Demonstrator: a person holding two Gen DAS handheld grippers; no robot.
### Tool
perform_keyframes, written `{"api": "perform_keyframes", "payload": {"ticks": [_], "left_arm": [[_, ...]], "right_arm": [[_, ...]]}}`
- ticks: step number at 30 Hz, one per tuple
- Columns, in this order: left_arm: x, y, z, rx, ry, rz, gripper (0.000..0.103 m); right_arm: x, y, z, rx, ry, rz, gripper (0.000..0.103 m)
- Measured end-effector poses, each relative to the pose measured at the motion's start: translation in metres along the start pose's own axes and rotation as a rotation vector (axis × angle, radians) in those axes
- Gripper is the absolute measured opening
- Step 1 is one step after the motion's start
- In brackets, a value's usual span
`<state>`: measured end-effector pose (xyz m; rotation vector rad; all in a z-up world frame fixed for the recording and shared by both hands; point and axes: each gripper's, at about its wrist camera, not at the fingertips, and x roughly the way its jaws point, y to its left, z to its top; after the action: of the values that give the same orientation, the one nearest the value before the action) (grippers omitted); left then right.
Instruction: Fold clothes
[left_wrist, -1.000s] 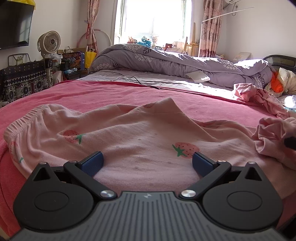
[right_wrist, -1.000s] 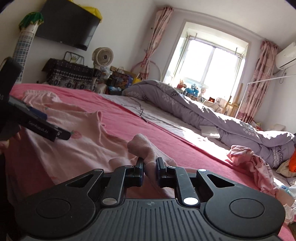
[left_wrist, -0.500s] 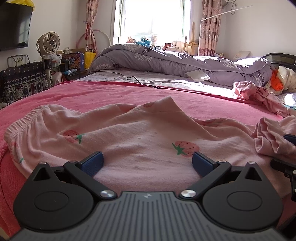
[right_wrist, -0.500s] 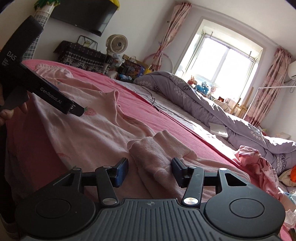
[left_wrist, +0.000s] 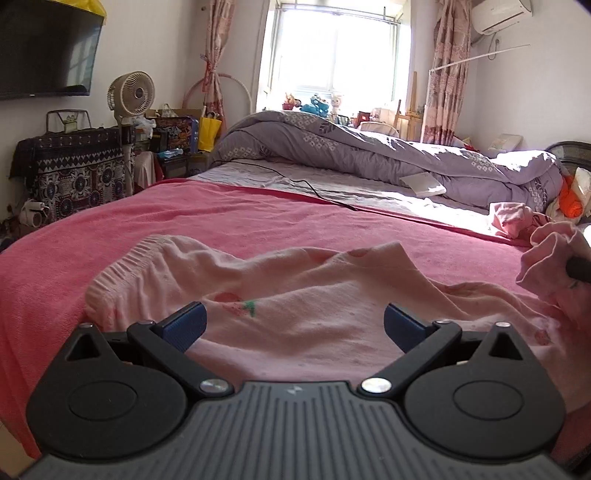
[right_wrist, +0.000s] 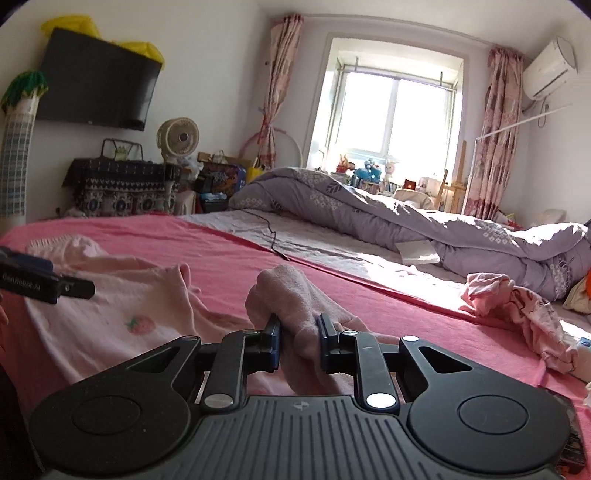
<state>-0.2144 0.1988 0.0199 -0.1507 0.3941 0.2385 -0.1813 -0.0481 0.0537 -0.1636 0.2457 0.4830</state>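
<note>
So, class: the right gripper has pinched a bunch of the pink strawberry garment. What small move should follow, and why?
Probably lift the right gripper and carry the bunched cloth across the pink strawberry garment toward its elastic edge: its jaws have just closed on the fabric, while the left gripper is open over it.

Both wrist views sit low and close over the garment, facing the window at 12 o'clock. Shared: garment, quilt, fan, TV.
</note>
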Motion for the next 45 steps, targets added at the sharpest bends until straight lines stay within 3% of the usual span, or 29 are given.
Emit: {"api": "perform_keyframes", "payload": {"ticks": [4, 8, 11, 16, 23, 28, 30, 31, 32, 35, 37, 42, 45], "left_arm": [[-0.033, 0.056, 0.012, -0.081, -0.075, 0.151, 0.103], [-0.060, 0.100, 0.007, -0.138, -0.095, 0.260, 0.103], [-0.069, 0.125, -0.004, -0.171, -0.076, 0.311, 0.103], [-0.067, 0.151, -0.019, -0.224, -0.039, 0.323, 0.103], [-0.060, 0.152, -0.024, -0.234, -0.038, 0.304, 0.103], [-0.065, 0.144, -0.016, -0.234, -0.058, 0.307, 0.103], [-0.070, 0.141, -0.010, -0.228, -0.075, 0.298, 0.103], [-0.070, 0.140, -0.008, -0.225, -0.080, 0.294, 0.103], [-0.070, 0.136, -0.004, -0.219, -0.085, 0.288, 0.103], [-0.069, 0.120, 0.006, -0.193, -0.110, 0.256, 0.103], [-0.066, 0.105, 0.013, -0.172, -0.128, 0.216, 0.103], [-0.053, 0.054, 0.024, -0.108, -0.142, 0.077, 0.103], [-0.047, 0.010, 0.022, -0.055, -0.107, -0.062, 0.103]], "right_arm": [[0.036, 0.038, 0.043, 0.090, -0.060, 0.198, 0.020], [0.075, 0.122, 0.064, 0.008, -0.122, 0.366, 0.020], [0.105, 0.190, 0.056, -0.072, -0.086, 0.463, 0.020], [0.130, 0.249, 0.023, -0.145, 0.031, 0.485, 0.020], [0.109, 0.248, 0.046, -0.105, -0.125, 0.433, 0.020], [0.134, 0.261, 0.025, -0.145, 0.020, 0.476, 0.026], [0.120, 0.253, 0.016, -0.159, -0.023, 0.498, 0.044], [0.112, 0.246, 0.015, -0.164, -0.014, 0.528, 0.068], [0.102, 0.234, 0.014, -0.148, -0.009, 0.572, 0.076], [0.068, 0.190, 0.012, -0.108, -0.006, 0.640, 0.075], [0.045, 0.155, 0.011, -0.083, -0.020, 0.639, 0.075], [0.010, 0.065, 0.010, 0.018, -0.049, 0.448, 0.074], [0.013, 0.015, 0.007, 0.080, -0.042, 0.302, 0.070]]}}
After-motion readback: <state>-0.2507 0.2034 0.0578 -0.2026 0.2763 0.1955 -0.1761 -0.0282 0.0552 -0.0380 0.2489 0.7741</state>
